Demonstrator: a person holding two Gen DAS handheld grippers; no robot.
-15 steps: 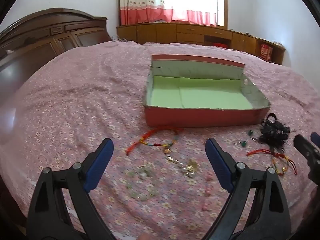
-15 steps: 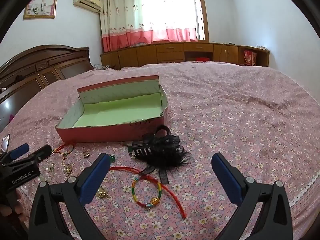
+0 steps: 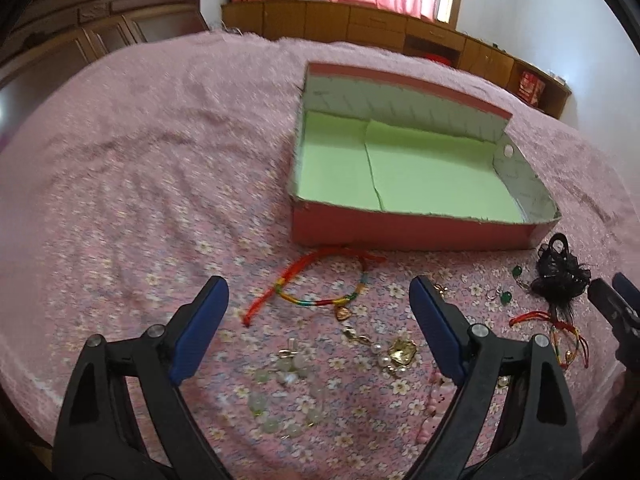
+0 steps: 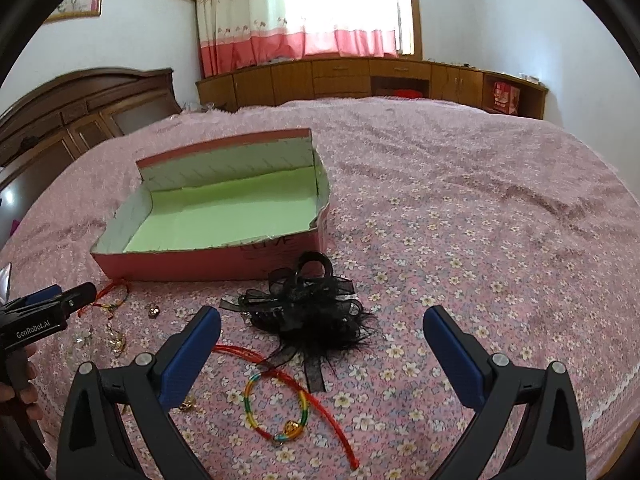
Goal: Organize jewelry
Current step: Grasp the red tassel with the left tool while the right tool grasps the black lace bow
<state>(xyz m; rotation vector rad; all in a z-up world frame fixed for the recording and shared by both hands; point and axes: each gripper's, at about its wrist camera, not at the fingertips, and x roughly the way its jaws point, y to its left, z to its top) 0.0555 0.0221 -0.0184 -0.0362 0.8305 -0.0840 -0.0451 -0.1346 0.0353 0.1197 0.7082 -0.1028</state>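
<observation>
I have both grippers tilted down over the bed (image 4: 460, 208), whose pink flowered cover carries everything. My left gripper (image 3: 318, 320) stands with its jaws spread as wide as they go and nothing between the pads; under it on the cover lie a rainbow cord bracelet (image 3: 320, 280) with red tails and a small gold heart, a pale green bead bracelet (image 3: 280, 400), a gold pendant with pearls (image 3: 396, 354) and a pink bead strand (image 3: 430, 404) (this view is blurred, so the finer pieces are hard to read). My right gripper (image 4: 320, 354) is just as wide apart and holds nothing either; below its gap lie a second rainbow bracelet (image 4: 276, 408) with a long red cord, and just beyond it a black ribbon hair clip (image 4: 308, 308). Two green earrings (image 3: 510, 286) sit near that clip, on its left. The red box (image 4: 208, 268) with the green lining stands open toward the middle of the bed, beyond all the jewelry, and I see nothing inside it. The hair clip lies close to the box's near right corner, the first bracelet's red tail just beside its front wall. A hand (image 4: 18, 384) grips the left tool at the edge of the right view
</observation>
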